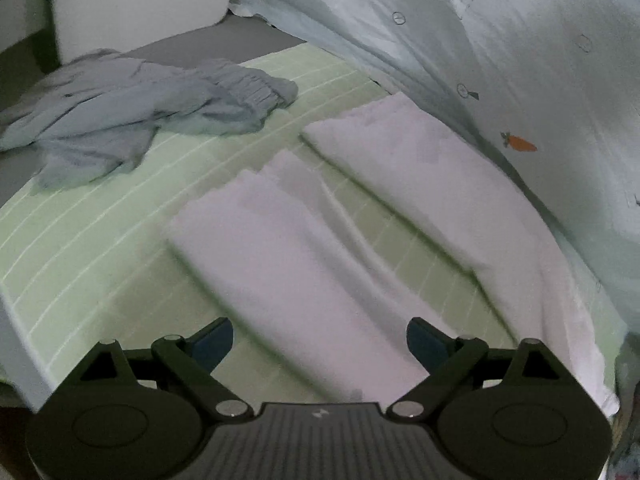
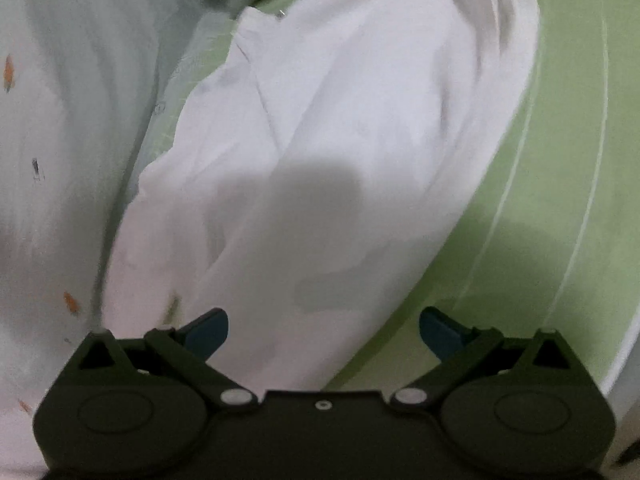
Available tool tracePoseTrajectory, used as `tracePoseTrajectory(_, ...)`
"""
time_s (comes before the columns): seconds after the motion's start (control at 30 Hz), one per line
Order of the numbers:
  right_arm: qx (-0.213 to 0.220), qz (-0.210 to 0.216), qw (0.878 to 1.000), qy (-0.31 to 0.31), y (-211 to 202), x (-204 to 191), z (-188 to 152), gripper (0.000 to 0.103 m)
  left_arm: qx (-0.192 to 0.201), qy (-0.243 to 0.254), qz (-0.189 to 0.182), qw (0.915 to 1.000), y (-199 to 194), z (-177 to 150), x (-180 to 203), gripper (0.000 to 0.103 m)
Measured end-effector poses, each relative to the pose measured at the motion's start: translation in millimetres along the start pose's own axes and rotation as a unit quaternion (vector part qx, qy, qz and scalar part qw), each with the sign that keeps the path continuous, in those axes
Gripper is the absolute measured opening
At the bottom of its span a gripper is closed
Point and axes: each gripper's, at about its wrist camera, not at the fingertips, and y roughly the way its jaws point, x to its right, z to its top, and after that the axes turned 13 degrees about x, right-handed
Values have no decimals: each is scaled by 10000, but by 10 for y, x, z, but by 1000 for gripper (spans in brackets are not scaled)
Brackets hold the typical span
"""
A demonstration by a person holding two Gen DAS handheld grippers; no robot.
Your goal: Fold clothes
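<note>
A white garment (image 1: 320, 248) lies spread on the green striped bed sheet (image 1: 88, 240), its two long parts stretching away from me. My left gripper (image 1: 320, 340) is open and empty, hovering just above the near end of the garment. In the right wrist view the same white garment (image 2: 340, 140) lies in folds across the sheet (image 2: 560, 200). My right gripper (image 2: 324, 332) is open and empty just above the cloth. A crumpled grey-blue garment (image 1: 132, 116) lies at the far left of the bed.
A pale quilt with small carrot prints (image 1: 500, 60) is bunched along the right side of the bed and also shows in the right wrist view (image 2: 60, 140). A white wall or headboard (image 1: 132, 0) stands at the back left. The bed's edge (image 2: 624, 360) runs at the right.
</note>
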Motion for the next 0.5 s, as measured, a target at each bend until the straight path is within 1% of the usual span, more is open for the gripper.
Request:
tracePoseTrajectory(0.07, 42, 47, 9995, 321, 31, -59, -166, 103, -126, -69, -81, 9999, 231, 170, -45, 94)
tracePoseTrajectory(0.17, 215, -4, 9990, 389, 90, -219, -387, 103, -391, -213, -97, 9990, 611, 348, -114, 94)
tracePoseTrajectory(0.27, 348, -161, 9978, 549, 127, -335, -512, 103, -764, -299, -70, 9966, 988, 441, -146, 94)
tracePoseTrajectory(0.33, 462, -291, 9963, 656, 150, -399, -538, 103, -1011, -359, -18, 9942, 1210, 463, -148, 94)
tracePoseTrajectory(0.43, 603, -503, 9945, 690, 182, -495, -602, 103, -1272, -400, 97, 9910, 1435, 466, -136, 94)
tracePoseTrajectory(0.47, 604, -565, 9943, 671, 185, -511, -600, 103, -1355, -380, 166, 9899, 1488, 459, -127, 92)
tracePoseTrajectory(0.5, 606, -627, 9941, 651, 188, -527, -597, 103, -1413, -284, 253, 9892, 1509, 453, -115, 85)
